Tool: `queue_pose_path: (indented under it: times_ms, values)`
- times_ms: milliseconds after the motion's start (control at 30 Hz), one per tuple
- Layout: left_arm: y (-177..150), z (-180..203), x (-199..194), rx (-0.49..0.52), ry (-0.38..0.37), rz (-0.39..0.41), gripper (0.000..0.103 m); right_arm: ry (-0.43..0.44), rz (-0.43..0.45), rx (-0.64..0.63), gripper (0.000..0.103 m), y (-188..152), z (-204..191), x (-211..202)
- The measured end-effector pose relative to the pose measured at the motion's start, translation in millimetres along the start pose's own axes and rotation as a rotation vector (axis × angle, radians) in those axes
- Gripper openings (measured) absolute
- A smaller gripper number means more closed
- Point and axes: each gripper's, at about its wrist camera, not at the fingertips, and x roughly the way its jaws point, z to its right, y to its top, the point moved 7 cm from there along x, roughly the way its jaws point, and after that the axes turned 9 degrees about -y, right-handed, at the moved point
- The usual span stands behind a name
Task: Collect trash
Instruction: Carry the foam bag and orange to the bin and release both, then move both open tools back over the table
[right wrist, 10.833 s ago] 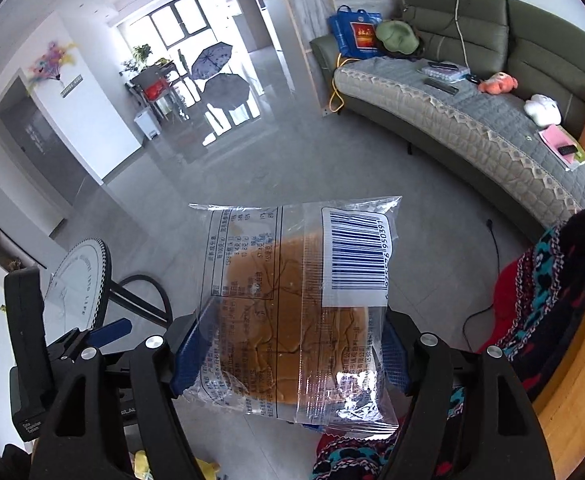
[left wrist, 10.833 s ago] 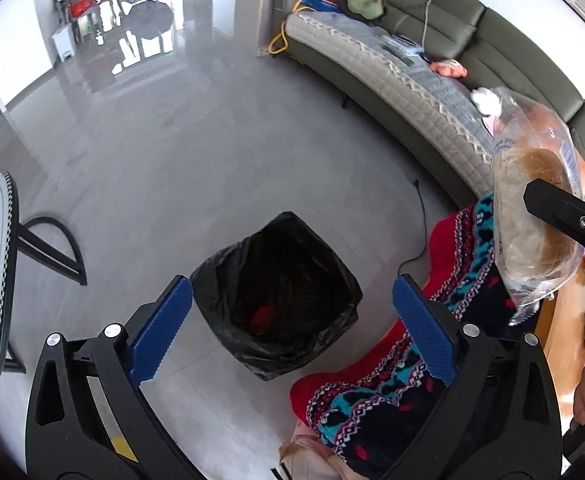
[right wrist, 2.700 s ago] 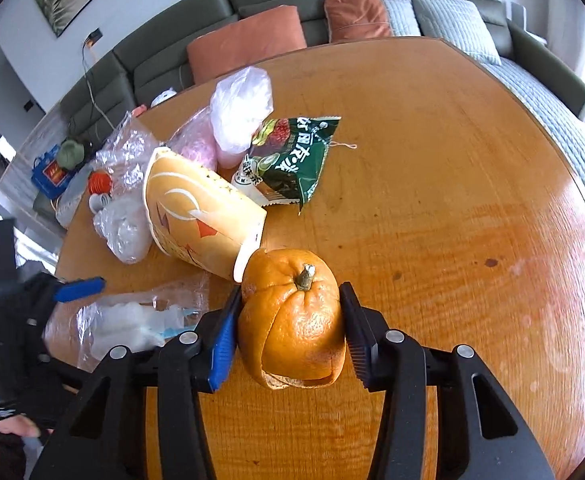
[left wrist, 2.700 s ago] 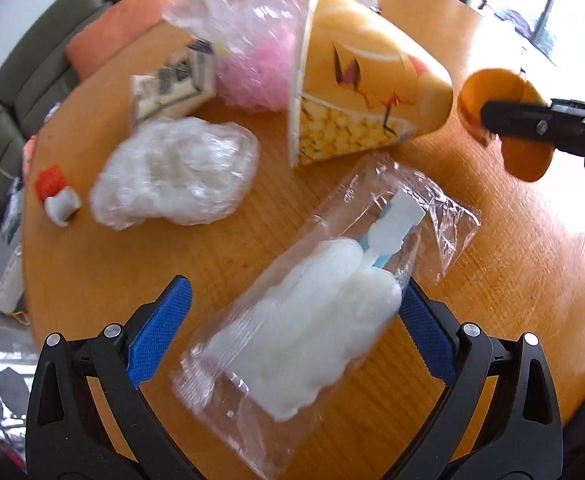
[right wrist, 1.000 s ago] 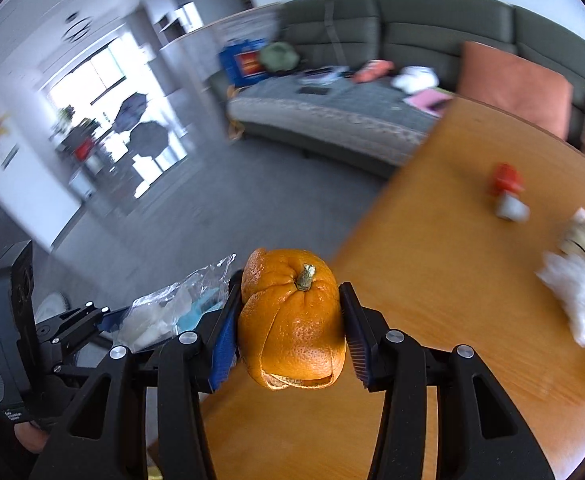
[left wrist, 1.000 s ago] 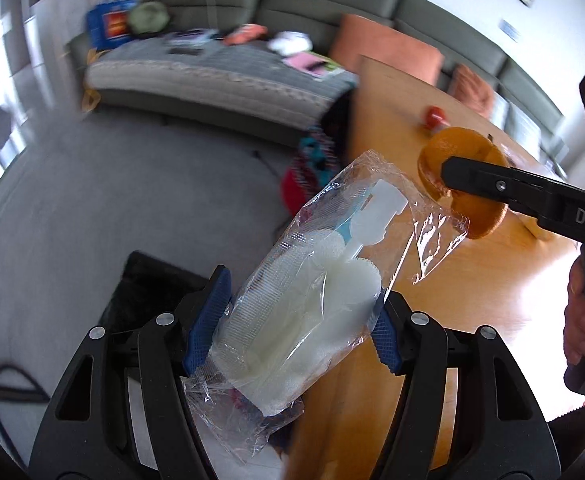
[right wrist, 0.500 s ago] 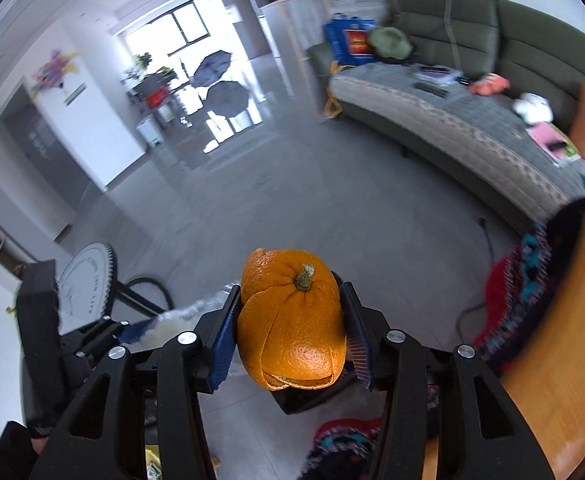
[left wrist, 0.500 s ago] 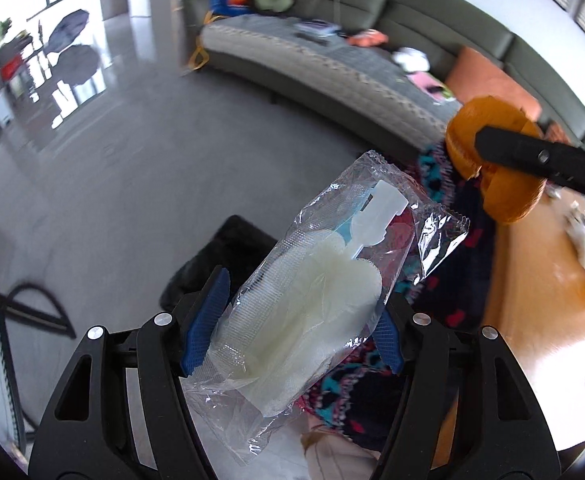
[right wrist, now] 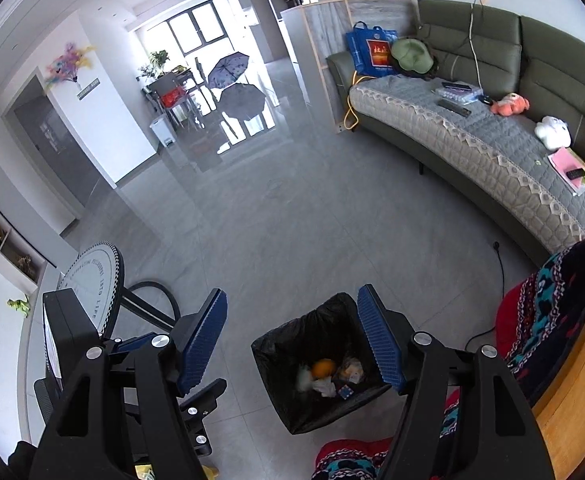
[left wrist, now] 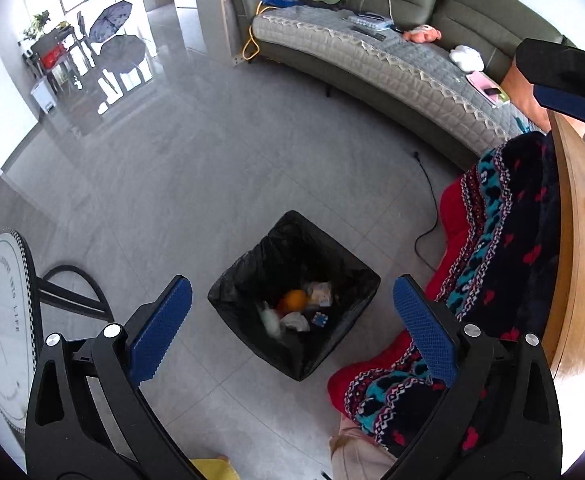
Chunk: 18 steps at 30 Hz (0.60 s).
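A bin lined with a black bag (left wrist: 248, 280) (right wrist: 276, 344) stands on the grey floor below both grippers. Inside it lie an orange peel (left wrist: 294, 300) (right wrist: 323, 367), a clear packet of white stuff (left wrist: 269, 320) (right wrist: 304, 380), blurred, and other wrappers. My left gripper (left wrist: 292, 324) hangs above the bin, its jaws opening wide with nothing between them. My right gripper (right wrist: 294, 344) is also above the bin, its jaws opening and holding nothing. One blue pad of the right gripper (left wrist: 572, 102) shows at the upper right of the left wrist view.
A wooden table (left wrist: 584, 280) runs along the right edge, with a patterned red and dark cloth (left wrist: 496, 248) beside it. A long green sofa (right wrist: 472, 136) stands at the back. A round side table (right wrist: 92, 280) is at the left of the bin.
Both grippers have opened above the bin. The clear packet has left the left gripper and the orange peel has left the right; both now lie in the bin.
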Motion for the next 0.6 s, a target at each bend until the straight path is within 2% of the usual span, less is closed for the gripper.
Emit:
queue_pose_path:
  times_ms: [300, 600]
  values:
    - [-3.6, 18.6, -7.5, 0.030, -0.035, -0.002, 0.097, -0.020, 0.025, 0.039, 0.069, -5.2, 22.1, -18.2]
    - [5.2, 66.4, -18.0, 0.107, -0.077, 0.025, 0.097, -0.079, 0.072, 0.109, 0.069, -16.9, 67.4, -57.7]
